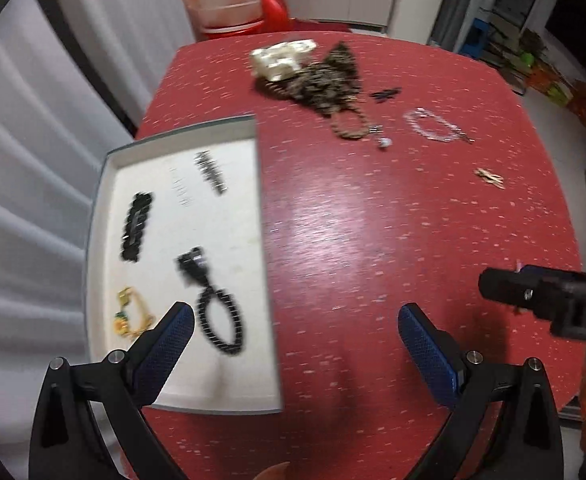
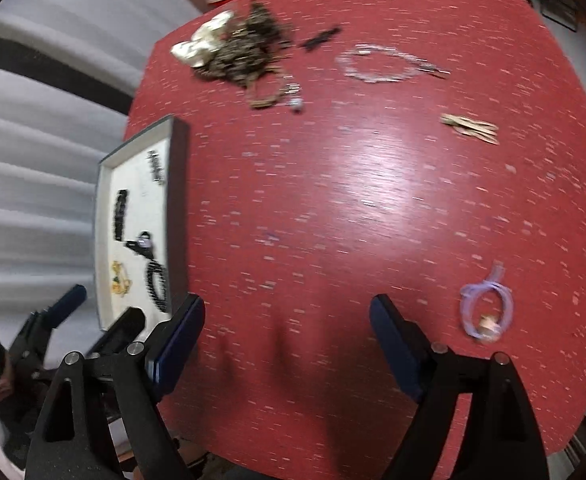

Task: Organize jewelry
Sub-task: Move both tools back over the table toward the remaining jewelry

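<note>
You've got approx. half done w/ both hand-held grippers, left (image 1: 295, 334) & right (image 2: 287, 334), wide & empty: four pcs in tray (image 1: 181, 128), rest incl. purple bracelet (image 2: 487, 308) loose on tabletop (image 2: 353, 200).

A red table (image 2: 333, 208) with pale flecks carries a shallow white tray (image 1: 105, 184) at its left edge. Beyond the tray's far corner lies a tangled heap of dark jewelry (image 1: 329, 80) against a cream piece (image 1: 283, 58), with a clear beaded bracelet (image 2: 377, 62) and gold earrings (image 2: 471, 128) further right. Well right of the tray, toward the near edge, lies a lilac cord bracelet (image 2: 487, 308).
</note>
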Tool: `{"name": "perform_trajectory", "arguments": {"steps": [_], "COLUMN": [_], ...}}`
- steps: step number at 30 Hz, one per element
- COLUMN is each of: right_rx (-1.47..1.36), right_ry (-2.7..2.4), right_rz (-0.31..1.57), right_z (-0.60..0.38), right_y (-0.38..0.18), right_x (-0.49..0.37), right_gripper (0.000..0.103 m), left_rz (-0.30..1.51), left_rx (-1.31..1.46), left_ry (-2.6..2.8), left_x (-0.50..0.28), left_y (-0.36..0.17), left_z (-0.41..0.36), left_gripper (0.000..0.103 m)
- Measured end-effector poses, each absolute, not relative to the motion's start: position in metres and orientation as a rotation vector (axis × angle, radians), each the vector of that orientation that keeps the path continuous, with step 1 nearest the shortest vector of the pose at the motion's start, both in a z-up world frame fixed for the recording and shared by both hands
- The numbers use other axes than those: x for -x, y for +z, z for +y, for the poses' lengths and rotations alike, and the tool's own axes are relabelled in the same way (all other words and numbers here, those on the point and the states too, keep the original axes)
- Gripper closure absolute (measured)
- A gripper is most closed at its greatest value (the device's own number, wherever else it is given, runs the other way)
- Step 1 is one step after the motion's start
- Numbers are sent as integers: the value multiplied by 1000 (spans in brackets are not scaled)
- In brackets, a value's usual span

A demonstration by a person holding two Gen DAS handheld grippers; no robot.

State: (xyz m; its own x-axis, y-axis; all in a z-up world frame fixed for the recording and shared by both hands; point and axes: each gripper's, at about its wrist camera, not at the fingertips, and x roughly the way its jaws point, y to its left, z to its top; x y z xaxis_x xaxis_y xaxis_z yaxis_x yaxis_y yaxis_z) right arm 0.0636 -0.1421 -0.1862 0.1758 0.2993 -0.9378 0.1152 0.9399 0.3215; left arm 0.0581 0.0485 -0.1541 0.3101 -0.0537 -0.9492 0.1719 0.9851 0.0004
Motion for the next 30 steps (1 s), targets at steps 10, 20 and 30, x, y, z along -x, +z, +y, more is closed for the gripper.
{"name": "perform_trajectory", "arguments": {"steps": [10,20,30], "right_rx": [-314,-295,-197], "right_ry": [-31,-91,-88], "right_rz": [1443,1484,1472], "right_z": [-211,-243,-246], "right_y": [-199,-222,-236], "right_x": [-40,-30,-25], "right_gripper": [16,16,16], "left_rz": [1308,1280,1264], "left_rx": [-76,-5,8], "left_ry": [-222,-161,-113], "left_x": [-74,-121,-179], "left_y": [-170,-188,-220], "left_z": [0,-30,-53], "left_gripper": [1,1,14]}}
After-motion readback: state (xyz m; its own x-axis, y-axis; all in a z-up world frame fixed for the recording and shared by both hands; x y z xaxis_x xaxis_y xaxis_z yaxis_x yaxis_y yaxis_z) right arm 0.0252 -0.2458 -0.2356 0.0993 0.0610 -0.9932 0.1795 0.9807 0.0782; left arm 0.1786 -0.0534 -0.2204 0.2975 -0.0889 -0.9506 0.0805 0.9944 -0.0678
